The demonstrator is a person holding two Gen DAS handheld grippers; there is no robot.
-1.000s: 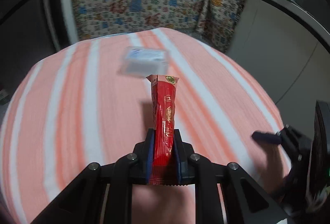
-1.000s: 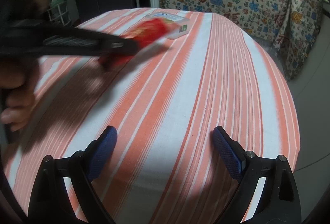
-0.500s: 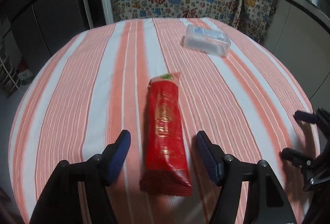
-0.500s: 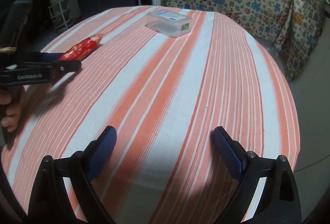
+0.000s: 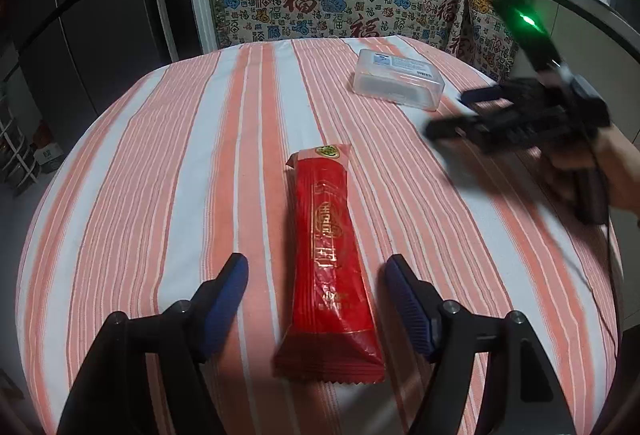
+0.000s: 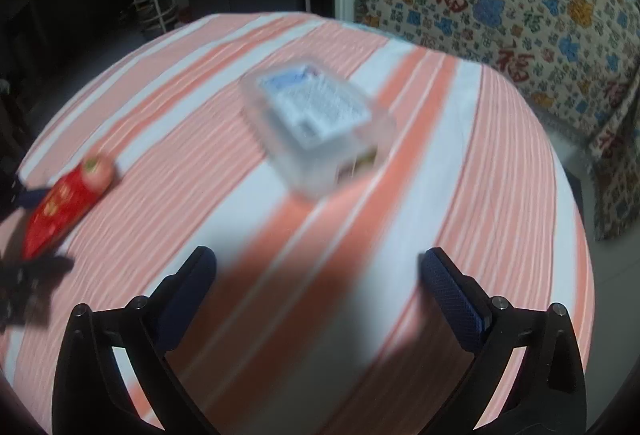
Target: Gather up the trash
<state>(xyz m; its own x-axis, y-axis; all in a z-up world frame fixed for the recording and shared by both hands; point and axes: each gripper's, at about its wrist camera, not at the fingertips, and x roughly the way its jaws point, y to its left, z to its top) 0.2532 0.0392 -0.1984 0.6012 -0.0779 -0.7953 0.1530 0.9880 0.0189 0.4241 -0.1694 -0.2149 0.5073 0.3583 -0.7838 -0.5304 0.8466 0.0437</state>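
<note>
- Left wrist view: the left claw (image 5: 316, 299) is opening, jaws apart on either side of the red wrapper (image 5: 330, 259), which lies flat on the striped worktop (image 5: 160, 175) and clear of both pads. A careless withdrawal could drag it.
- Right wrist view: the right claw (image 6: 318, 283) is opening wide and empty, just short of the clear plastic box (image 6: 316, 123), which sits beyond the wrapper. The picture is blurred; a hasty approach could shove the light box away.
</note>
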